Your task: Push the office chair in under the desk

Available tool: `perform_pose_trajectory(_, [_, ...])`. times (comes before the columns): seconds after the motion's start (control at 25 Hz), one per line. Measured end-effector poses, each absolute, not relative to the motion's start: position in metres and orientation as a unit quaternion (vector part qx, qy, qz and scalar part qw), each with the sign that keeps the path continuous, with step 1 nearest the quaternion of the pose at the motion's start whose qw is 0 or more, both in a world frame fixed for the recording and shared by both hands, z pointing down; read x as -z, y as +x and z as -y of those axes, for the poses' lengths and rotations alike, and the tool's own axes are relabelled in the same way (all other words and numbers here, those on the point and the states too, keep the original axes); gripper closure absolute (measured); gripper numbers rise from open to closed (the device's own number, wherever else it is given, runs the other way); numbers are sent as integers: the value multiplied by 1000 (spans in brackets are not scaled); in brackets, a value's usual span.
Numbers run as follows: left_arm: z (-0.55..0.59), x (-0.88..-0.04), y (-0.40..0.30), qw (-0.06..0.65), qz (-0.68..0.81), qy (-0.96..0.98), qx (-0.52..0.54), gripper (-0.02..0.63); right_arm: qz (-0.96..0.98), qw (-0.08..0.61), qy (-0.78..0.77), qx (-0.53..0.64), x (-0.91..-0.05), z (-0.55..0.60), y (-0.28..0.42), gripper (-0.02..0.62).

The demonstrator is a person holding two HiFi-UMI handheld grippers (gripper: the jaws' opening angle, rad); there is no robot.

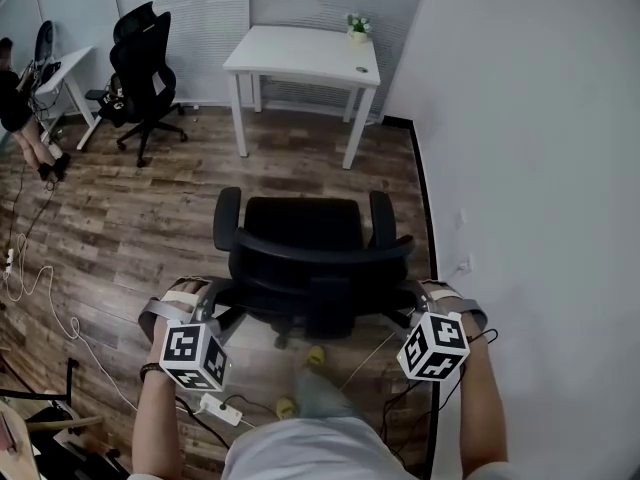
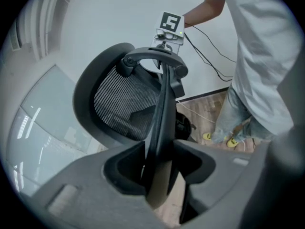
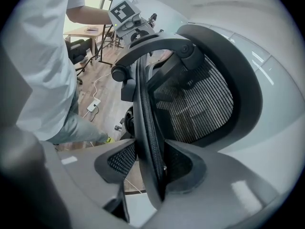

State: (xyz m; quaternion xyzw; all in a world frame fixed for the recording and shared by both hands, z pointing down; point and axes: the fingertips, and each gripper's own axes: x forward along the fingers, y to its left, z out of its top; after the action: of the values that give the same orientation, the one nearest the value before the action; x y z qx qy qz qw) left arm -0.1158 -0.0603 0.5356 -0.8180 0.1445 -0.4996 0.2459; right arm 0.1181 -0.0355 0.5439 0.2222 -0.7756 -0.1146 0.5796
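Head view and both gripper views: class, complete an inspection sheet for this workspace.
Surface: wood floor.
Job's things: office chair faces the white desk, apart from it, not yet under.
Clutter: potted plant on the desk; second chair at far left.
Grippers: left gripper and right gripper each clamp the backrest rim.
Cables: white cable and power strip on the floor.
Surroundings: white wall at right; person at far left.

Mid-floor, office chair (image 1: 305, 258) well short of the worktop (image 1: 300, 56) ahead — plant (image 1: 357, 26) on its far right corner. Far left, second chair (image 1: 140, 68); left gripper (image 1: 215, 298) and right gripper (image 1: 412, 298) flank the office chair's back.
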Motion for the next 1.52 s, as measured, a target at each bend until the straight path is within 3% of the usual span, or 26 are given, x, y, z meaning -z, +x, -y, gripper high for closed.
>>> perform_pose_trajectory(0.76, [197,-527,-75,218,-174,-814,510,419,786,567,197,148,-534,187,161,417])
perform_pose_trajectory(1.52, [384,-524,-120,243,-166,-816,498,416,779,573,219,132,-534,365,115,419])
